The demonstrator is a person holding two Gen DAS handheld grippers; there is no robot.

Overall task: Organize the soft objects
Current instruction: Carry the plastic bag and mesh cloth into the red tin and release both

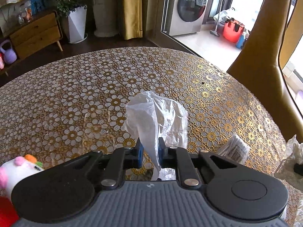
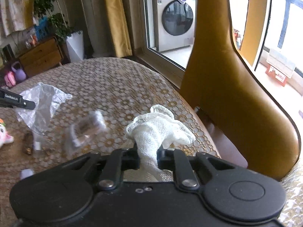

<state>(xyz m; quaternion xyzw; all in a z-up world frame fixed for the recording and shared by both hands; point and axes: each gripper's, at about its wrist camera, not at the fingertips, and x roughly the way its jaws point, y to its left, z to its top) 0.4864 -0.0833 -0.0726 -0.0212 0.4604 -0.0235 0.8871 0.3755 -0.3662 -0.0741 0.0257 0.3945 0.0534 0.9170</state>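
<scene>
My left gripper (image 1: 149, 143) is shut on a crumpled clear plastic bag (image 1: 153, 113), which rises above the blue pads over the flower-patterned table (image 1: 75, 94). The right wrist view shows the same bag (image 2: 43, 102) at the left, with a black finger (image 2: 19, 100) of the left gripper on it. My right gripper (image 2: 147, 149) is shut on a white mesh cloth (image 2: 157, 128) with a frilled edge, bunched between the jaws above the table's right side.
A white and pink plush toy (image 1: 17, 168) lies at the near left. A clear pack of cotton swabs (image 1: 234, 149) lies between the two grippers. A small brown bottle (image 2: 28, 143) stands near the bag. A tan chair back (image 2: 236, 94) rises at the table's right edge.
</scene>
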